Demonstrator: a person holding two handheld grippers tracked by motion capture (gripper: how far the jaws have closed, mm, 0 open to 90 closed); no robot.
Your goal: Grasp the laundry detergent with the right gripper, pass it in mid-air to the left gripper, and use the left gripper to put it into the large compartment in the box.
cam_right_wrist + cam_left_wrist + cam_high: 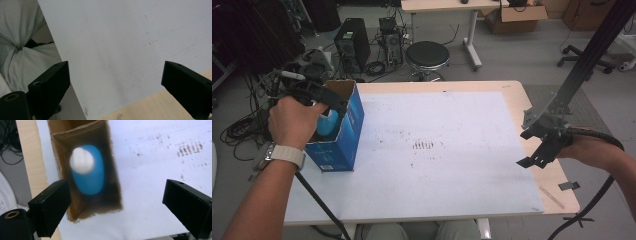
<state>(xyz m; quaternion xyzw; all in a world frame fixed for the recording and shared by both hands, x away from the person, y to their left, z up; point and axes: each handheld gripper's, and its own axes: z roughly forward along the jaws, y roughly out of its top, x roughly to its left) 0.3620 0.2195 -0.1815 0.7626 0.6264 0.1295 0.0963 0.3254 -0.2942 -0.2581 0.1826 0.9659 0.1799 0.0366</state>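
We see the left gripper (pixel 116 205) with jaws spread wide, holding nothing, hovering right over the open box (pixel 343 131). Inside it stands a blue bottle (pixel 88 173) with a white cap (pixel 82 160). The right gripper (pixel 116 86) is wide open too, empty, above the white mat (pixel 447 150) near the table's (pixel 557 185) right edge.

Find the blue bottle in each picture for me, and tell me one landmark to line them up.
High view: blue bottle at left, inside the open blue box.
Left gripper view: upper left of centre, white cap up, inside the box.
Right gripper view: not in it.
Shared landmark: the white table mat.
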